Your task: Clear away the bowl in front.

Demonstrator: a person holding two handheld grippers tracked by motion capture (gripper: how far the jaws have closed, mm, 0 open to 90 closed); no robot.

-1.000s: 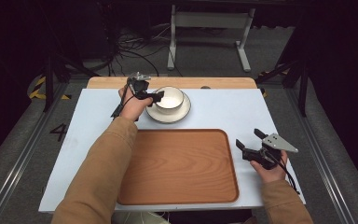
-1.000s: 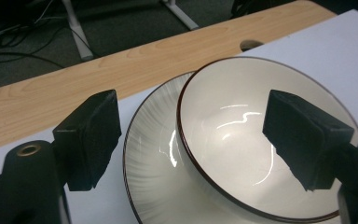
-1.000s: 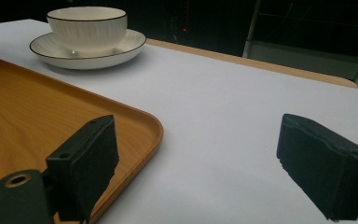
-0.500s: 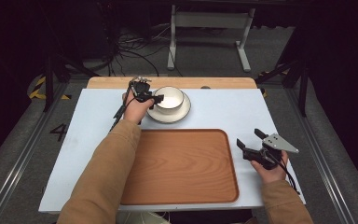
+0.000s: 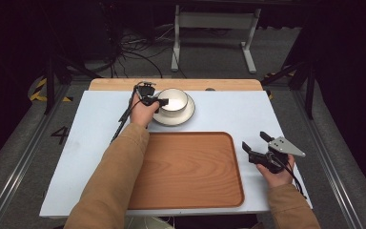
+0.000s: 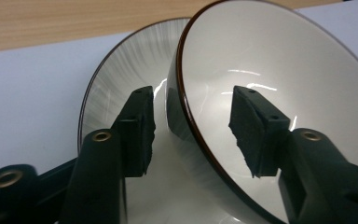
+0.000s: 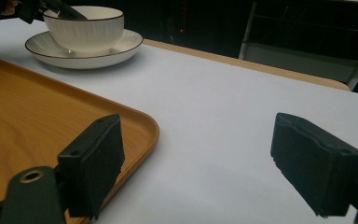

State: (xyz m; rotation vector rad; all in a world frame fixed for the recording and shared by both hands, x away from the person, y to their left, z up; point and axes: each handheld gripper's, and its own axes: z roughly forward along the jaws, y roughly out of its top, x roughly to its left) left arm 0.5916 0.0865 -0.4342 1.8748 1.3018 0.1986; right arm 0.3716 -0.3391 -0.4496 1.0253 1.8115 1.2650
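Observation:
A white bowl (image 5: 174,100) with a dark rim stands on a matching plate (image 5: 181,118) at the back of the table. My left gripper (image 5: 161,102) reaches it from the left. In the left gripper view the bowl's near rim (image 6: 186,93) stands between the jaws, one pad (image 6: 140,130) outside the wall and the other pad (image 6: 256,130) inside the bowl (image 6: 284,60). The jaws have just been closing, and a thin gap still shows beside the outer pad. My right gripper (image 5: 254,140) rests open at the right of the wooden tray (image 5: 186,167), nothing between its pads (image 7: 98,158).
The white tabletop (image 5: 233,112) has bare room right of the plate and around the tray. A light wooden strip (image 5: 219,84) runs along the table's far edge. Beyond it are a dark floor, cables and a metal stand (image 5: 214,21).
The left gripper's jaws have drawn closer together around the bowl's rim. The left hand shifted only slightly, and the right hand and its gripper stayed put.

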